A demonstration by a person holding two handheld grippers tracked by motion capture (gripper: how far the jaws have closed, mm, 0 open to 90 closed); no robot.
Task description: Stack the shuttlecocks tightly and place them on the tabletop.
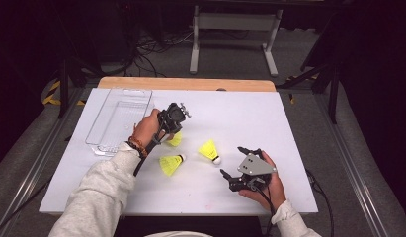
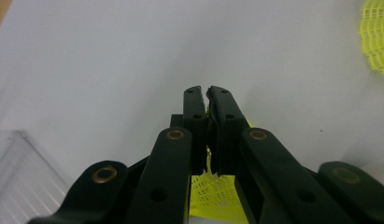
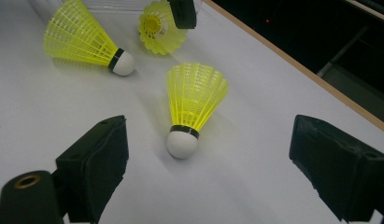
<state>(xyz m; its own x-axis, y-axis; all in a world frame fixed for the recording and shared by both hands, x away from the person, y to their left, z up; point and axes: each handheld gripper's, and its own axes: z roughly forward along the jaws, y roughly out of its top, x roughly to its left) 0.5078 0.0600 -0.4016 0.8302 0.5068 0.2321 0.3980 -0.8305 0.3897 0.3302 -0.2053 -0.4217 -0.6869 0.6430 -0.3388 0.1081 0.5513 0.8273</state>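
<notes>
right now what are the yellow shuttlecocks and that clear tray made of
Shuttlecocks: skirts look like moulded yellow plastic mesh, seen in the open lattice; the matte white tip may be foam or cork. Clear tray: seemingly glossy see-through plastic with ribbed base.

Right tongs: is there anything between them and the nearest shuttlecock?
Nothing visible. The right tongs stand open, and the shuttlecock lies on the bare white table just ahead of them, cork tip toward them. The other two shuttlecocks lie farther off.
</notes>
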